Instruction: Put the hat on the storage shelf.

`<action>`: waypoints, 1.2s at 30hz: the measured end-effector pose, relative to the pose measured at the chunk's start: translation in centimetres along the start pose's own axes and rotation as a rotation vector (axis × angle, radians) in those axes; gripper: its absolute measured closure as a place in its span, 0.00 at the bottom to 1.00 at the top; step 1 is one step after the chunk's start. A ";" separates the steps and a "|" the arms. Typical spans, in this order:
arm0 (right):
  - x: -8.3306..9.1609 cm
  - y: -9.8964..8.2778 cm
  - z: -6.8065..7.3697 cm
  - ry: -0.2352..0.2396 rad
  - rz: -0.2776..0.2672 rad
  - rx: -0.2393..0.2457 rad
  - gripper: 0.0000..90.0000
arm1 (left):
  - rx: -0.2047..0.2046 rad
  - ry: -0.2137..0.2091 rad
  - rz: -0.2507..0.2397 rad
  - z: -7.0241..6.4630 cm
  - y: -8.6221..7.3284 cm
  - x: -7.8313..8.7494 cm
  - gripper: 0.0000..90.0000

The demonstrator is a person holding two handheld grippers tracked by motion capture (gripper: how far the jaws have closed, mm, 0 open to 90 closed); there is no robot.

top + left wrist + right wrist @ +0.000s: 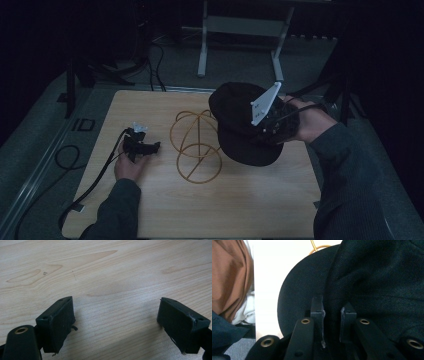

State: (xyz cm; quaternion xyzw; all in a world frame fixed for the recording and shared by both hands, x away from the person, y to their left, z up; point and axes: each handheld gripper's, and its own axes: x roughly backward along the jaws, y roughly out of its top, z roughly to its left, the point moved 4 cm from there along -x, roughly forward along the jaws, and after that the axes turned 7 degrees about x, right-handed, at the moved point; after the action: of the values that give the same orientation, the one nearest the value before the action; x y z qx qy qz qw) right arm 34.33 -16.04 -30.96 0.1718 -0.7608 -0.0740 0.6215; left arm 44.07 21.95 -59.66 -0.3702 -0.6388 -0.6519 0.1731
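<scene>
Right gripper point(267, 131) clamps black cap point(237, 125) beside wire stand point(196, 145); left gripper point(150, 147) gapes empty.

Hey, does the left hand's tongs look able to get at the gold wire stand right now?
Probably yes. The left tongs stand open with nothing in them, beside the wire stand, with only bare table between. The black cap hangs at its far side.
</scene>
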 end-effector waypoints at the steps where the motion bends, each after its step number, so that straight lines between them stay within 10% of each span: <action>1: 0.0 0.1 0.0 -0.003 0.001 0.006 0.87 | 0.000 0.000 0.000 0.0 0.0 0.0 0.15; 36: 0.2 4.3 -0.1 0.022 -0.024 0.102 0.86 | 0.002 0.000 0.000 0.0 0.0 0.0 0.15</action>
State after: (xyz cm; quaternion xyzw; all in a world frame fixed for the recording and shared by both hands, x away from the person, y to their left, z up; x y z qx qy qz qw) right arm 33.63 -12.07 -29.39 0.2132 -0.7546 -0.0404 0.6193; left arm 44.10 21.93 -59.66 -0.3698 -0.6394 -0.6514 0.1734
